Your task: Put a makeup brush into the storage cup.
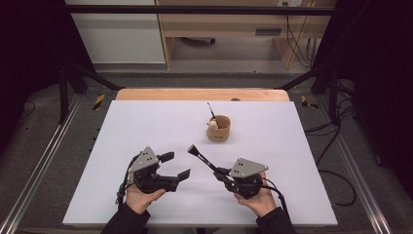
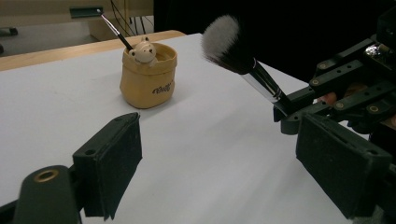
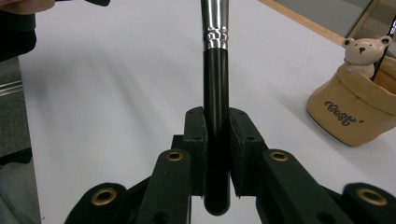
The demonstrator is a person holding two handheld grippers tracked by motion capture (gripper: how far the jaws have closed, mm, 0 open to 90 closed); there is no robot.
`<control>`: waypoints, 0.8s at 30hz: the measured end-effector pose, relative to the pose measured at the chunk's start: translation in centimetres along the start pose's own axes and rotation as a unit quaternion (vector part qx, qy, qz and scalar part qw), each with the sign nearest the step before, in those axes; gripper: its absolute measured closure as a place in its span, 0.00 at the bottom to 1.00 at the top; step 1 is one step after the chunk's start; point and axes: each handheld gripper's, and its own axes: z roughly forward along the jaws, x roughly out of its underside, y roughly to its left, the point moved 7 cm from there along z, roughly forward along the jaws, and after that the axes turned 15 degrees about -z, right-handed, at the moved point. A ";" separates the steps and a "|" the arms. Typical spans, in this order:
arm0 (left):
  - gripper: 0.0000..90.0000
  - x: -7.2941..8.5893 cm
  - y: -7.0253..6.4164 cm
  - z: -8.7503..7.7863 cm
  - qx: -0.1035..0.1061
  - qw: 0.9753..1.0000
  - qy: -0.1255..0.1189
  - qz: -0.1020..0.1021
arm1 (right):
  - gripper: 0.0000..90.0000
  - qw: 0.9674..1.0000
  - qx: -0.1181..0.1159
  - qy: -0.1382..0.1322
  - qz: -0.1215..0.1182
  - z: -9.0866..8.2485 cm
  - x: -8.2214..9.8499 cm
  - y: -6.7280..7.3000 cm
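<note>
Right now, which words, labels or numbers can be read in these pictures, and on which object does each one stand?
Dark script word on the tan sack-shaped ceramic cup: too blurred and curly to read; it seems to begin with "B".
No other readable text.

Even overhead light, dark surroundings, soft low-resolution frames.

The white table was brightly and evenly lit from above, with faint shadows; both sides of the high view fell into near black. In the right gripper view the brush ferrule caught glare, and the frame's upper corners were blurred. The left gripper view's near jaws looked soft.
</note>
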 end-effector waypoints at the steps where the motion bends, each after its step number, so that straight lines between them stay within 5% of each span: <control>1: 0.15 0.0 -0.1 0.1 0.002 1.000 -0.001 -0.001 | 0.88 1.000 0.001 -0.001 0.000 0.0 0.0 0.0; 24: 0.20 -1.1 -2.2 2.1 0.040 0.998 -0.028 -0.031 | 0.88 0.999 0.014 -0.033 0.024 -0.1 -1.1 -0.1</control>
